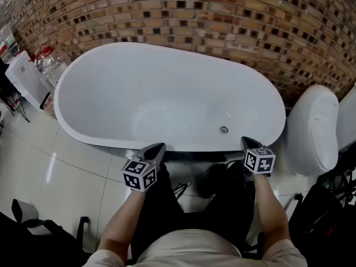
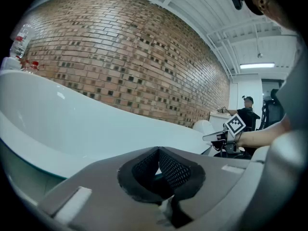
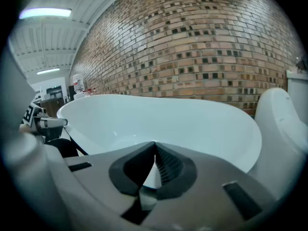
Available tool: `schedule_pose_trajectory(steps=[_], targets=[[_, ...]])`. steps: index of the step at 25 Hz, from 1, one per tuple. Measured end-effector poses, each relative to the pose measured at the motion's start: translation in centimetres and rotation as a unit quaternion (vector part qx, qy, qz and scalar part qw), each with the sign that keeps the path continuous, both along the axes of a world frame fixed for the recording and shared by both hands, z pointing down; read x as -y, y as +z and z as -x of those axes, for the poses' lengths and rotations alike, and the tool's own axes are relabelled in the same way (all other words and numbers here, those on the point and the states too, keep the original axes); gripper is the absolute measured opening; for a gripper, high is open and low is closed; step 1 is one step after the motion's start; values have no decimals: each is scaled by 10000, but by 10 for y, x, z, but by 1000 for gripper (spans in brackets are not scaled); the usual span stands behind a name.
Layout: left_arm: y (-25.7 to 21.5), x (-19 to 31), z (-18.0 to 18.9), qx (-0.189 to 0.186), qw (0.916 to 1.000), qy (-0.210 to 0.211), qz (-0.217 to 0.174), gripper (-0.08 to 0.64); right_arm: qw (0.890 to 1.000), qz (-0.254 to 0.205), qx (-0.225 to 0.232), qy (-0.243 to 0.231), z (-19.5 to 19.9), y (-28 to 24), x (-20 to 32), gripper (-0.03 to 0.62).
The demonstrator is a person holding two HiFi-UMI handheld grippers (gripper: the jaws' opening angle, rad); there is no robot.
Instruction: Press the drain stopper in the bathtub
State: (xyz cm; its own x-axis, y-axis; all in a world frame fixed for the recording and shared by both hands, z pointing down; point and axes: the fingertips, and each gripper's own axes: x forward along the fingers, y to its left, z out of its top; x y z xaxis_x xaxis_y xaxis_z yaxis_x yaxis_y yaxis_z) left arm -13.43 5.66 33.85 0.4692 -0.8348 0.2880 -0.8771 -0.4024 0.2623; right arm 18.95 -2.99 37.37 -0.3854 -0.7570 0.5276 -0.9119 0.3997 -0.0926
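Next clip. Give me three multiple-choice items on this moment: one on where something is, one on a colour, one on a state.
1. Where in the bathtub is the drain stopper?
A. At the left end
B. Toward the right end, on the side near the right gripper
C. On the far rim

2. What is the wall behind the tub?
A. White tile
B. Green paint
C. Brown brick

3. How do the jaws of the left gripper and the right gripper stand?
A. Shut, empty
B. Wide open
C. Clamped on the stopper

Answers:
1 B: the head view shows it just beyond the right gripper.
2 C: brick fills every view.
3 A: both gripper views show the jaws together, with nothing between them.
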Motion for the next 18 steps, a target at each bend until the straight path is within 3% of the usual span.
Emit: schedule_pose_trajectory(steps=[5, 18], targets=[[-29, 7, 3, -149, 9994, -217, -206, 5, 9992, -237, -39, -324, 20, -33, 27, 14], [-101, 13, -31, -46, 9976, 366, -592, 5, 9932, -684, -144, -927, 64, -114, 38, 14]])
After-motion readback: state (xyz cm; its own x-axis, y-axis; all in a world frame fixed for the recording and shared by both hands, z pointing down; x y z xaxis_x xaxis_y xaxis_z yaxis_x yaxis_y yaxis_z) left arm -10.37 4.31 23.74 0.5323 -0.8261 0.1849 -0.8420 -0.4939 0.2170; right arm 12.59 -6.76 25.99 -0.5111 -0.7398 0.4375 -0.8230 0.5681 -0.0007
